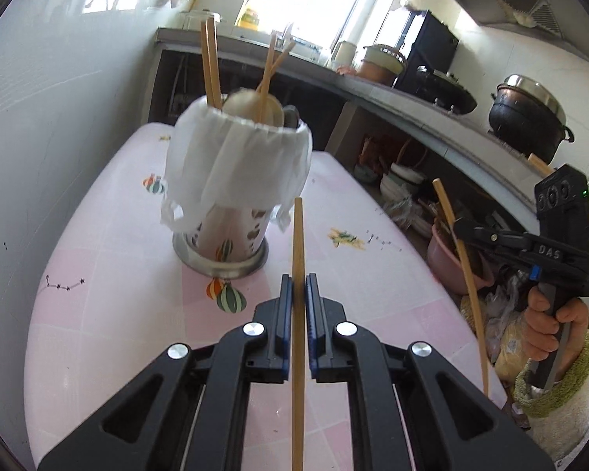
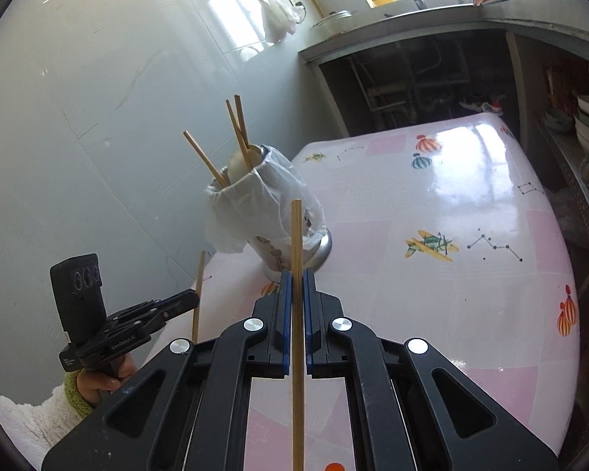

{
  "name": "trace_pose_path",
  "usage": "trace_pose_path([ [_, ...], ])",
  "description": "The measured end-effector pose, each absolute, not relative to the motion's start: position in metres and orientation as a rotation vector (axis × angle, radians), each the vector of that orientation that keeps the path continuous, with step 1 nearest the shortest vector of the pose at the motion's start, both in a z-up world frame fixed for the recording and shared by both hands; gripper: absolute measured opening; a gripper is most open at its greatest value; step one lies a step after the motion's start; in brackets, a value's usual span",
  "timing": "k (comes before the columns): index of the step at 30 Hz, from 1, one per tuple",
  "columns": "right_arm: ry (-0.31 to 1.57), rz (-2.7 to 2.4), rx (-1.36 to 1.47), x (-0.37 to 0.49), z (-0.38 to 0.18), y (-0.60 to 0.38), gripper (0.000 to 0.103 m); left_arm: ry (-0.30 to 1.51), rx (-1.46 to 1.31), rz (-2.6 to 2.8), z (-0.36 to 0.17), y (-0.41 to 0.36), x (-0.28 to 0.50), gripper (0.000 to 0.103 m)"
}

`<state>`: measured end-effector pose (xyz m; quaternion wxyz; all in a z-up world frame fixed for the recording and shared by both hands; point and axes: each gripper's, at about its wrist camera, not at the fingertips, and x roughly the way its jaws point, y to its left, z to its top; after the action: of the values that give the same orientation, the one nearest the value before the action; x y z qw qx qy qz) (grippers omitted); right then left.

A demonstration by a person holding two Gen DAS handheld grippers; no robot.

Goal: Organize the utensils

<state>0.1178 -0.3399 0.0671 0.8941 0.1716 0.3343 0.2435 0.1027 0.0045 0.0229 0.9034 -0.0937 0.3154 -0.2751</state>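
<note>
Pale wooden chopstick (image 1: 297, 259) upright, clamped in left hand-held gripper (image 1: 297, 286).

White letters "DAS" stand on the black body of the right gripper (image 1: 461, 231); "GenRoboAI", small and faint, stands on the left gripper (image 2: 194, 298).
</note>
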Motion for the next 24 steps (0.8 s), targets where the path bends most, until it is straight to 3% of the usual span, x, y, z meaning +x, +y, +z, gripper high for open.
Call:
trace_pose_path([
  [11,0.684,0.516,0.351,0.120,0.069,-0.335,0.004,0.379,-0.206,-0.608,0.100,0.019,0.081,0.005],
  [24,0.694,0.517,0.357,0.124,0.065,-0.338,0.004,0.197,-0.242,-0.654,0.193,0.022,0.110,0.000],
])
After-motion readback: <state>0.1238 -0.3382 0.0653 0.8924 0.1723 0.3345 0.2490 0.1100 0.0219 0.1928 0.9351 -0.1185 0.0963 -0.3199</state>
